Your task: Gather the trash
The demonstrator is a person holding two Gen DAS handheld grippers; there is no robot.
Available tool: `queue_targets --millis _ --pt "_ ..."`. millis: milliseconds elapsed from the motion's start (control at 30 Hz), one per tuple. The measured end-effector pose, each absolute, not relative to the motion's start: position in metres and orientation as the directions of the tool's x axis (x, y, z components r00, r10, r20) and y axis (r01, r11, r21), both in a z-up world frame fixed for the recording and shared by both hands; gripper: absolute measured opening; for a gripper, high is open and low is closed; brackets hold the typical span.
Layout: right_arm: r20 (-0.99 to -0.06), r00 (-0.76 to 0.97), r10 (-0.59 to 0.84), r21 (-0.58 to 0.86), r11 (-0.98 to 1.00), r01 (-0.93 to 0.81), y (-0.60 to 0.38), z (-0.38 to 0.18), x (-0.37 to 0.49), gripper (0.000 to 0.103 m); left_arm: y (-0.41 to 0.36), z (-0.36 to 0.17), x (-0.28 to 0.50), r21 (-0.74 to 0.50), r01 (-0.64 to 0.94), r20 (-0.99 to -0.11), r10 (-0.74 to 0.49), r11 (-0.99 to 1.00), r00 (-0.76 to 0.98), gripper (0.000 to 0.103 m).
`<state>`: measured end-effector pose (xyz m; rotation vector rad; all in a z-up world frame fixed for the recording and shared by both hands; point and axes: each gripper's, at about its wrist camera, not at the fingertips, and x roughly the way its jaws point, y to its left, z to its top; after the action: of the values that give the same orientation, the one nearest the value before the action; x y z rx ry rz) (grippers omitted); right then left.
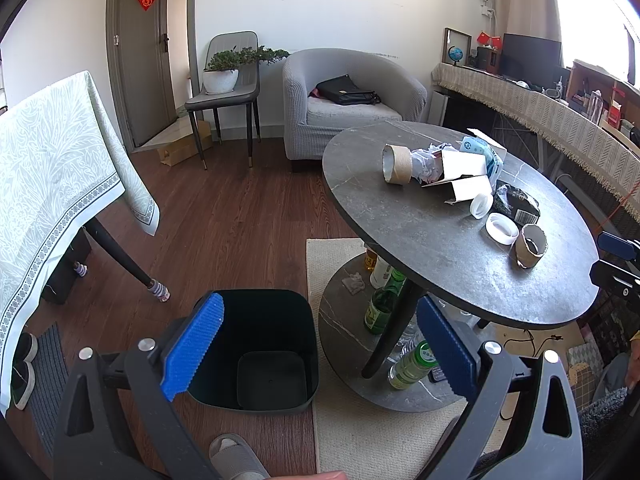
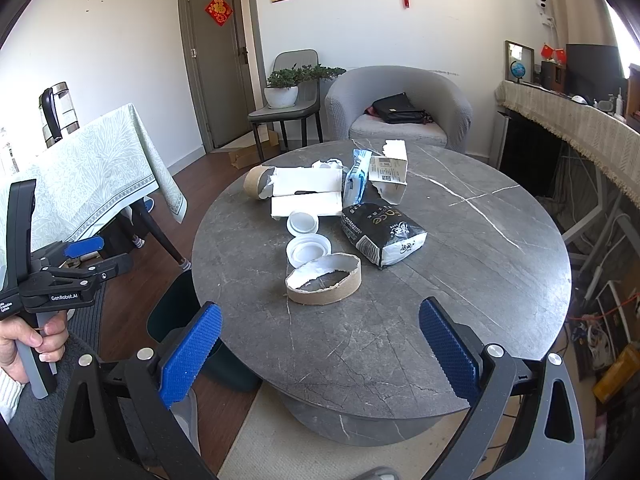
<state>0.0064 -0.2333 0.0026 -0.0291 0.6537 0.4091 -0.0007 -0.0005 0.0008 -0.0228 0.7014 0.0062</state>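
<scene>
Trash lies on the round grey table (image 2: 460, 288): a flattened cardboard ring (image 2: 324, 284), two white plastic lids (image 2: 308, 250), a black packet (image 2: 382, 232), a cardboard tube (image 2: 256, 182), white paper pieces (image 2: 308, 192) and a torn white box (image 2: 390, 174). The same pile shows in the left wrist view, with the tube (image 1: 397, 163) and ring (image 1: 530, 246). A dark empty bin (image 1: 260, 348) stands on the floor left of the table. My left gripper (image 1: 320, 352) is open above the bin. My right gripper (image 2: 320, 354) is open over the table's near edge, short of the ring.
A table with a pale green cloth (image 1: 56, 168) stands at the left. Green bottles (image 1: 380, 308) stand on the round table's lower shelf. A grey armchair (image 1: 352, 100) with a black bag and a chair with a potted plant (image 1: 224, 68) are behind. A slippered foot (image 1: 236, 456) is near the bin.
</scene>
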Motion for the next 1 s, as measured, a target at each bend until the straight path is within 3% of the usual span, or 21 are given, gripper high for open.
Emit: queue_targets --millis 1000 --pt "-0.6 0.714 0.361 0.096 0.918 -0.384 -0.23 0.0026 0.0065 0.1 0.0004 0.0002 0.0002 -0.021 -0.013 -0.647 -0.004 1.0 0.762 0.099"
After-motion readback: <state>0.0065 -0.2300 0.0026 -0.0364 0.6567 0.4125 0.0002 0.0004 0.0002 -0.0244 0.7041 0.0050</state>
